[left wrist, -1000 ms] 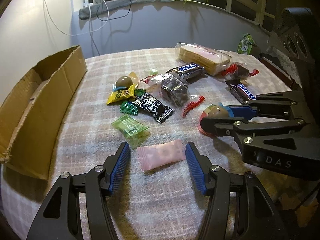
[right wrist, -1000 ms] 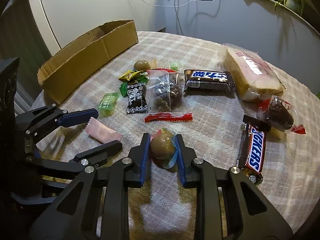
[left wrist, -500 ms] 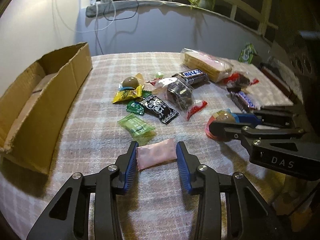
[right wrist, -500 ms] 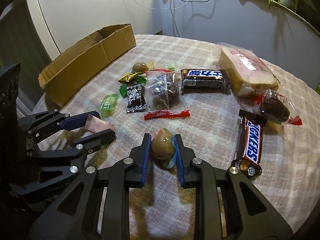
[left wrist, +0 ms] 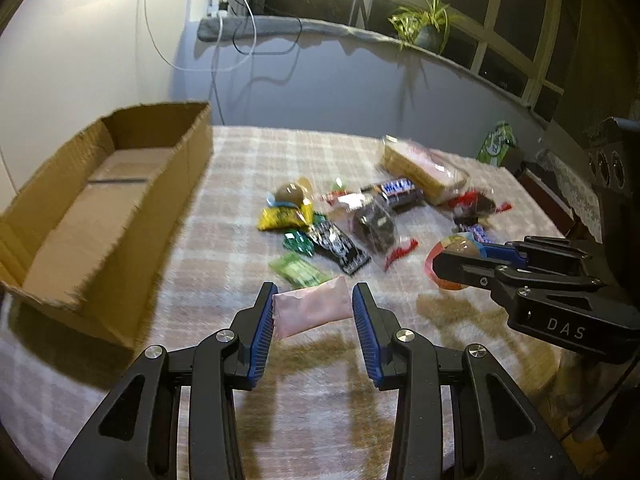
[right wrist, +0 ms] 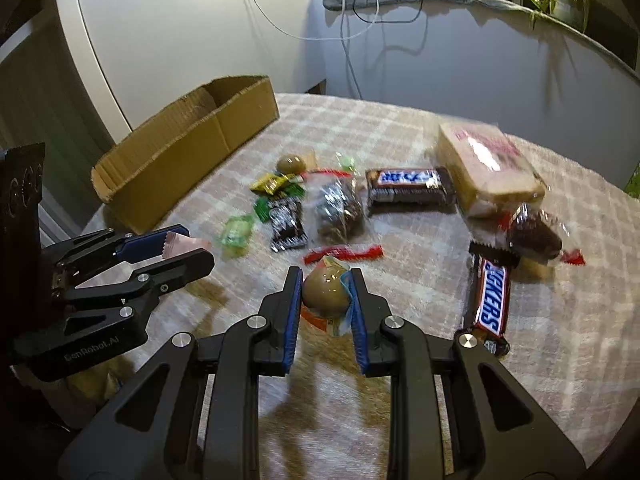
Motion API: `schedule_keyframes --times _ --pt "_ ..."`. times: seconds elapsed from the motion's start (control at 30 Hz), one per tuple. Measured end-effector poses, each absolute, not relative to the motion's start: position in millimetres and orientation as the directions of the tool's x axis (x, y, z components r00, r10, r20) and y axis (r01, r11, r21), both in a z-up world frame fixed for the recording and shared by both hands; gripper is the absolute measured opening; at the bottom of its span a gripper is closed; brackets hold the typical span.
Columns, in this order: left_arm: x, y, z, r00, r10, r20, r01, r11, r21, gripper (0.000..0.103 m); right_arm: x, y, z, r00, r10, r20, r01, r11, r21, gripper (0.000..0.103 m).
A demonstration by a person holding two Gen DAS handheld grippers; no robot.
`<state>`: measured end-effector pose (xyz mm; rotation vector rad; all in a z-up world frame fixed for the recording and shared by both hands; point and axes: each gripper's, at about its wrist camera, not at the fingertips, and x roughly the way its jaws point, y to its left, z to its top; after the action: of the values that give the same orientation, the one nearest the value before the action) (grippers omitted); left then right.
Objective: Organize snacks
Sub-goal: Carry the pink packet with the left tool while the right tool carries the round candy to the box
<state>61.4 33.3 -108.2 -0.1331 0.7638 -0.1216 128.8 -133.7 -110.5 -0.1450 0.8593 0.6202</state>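
Note:
My left gripper [left wrist: 314, 312] is shut on a pink candy packet [left wrist: 312, 311] and holds it above the checked tablecloth; it also shows in the right wrist view [right wrist: 182, 246]. My right gripper [right wrist: 325, 300] is shut on a wrapped brown egg-shaped snack [right wrist: 326, 294], lifted off the cloth; it shows in the left wrist view [left wrist: 456, 254]. An open cardboard box [left wrist: 100, 200] lies at the left, also in the right wrist view [right wrist: 188, 148]. Loose snacks lie in the middle.
On the cloth lie a Snickers bar [right wrist: 490, 300], a second chocolate bar [right wrist: 408, 192], a bagged sandwich [right wrist: 488, 168], a dark muffin bag [right wrist: 534, 234], a green candy [left wrist: 298, 270], a yellow packet [left wrist: 284, 216] and another brown egg [left wrist: 290, 193]. A plant [left wrist: 428, 28] stands on the sill.
The left gripper closed on the pink packet and lifted it. Both grippers rose from the table with their snacks, and the views tilted up toward the box.

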Motion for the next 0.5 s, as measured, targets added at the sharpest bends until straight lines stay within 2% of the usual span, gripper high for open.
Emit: schedule_keyframes --times 0.5 --pt "53.0 103.9 -68.1 0.795 -0.037 -0.606 -0.076 0.984 -0.161 0.037 138.3 -61.7 -56.6 0.497 0.56 -0.662 -0.673 0.731 0.113 0.023"
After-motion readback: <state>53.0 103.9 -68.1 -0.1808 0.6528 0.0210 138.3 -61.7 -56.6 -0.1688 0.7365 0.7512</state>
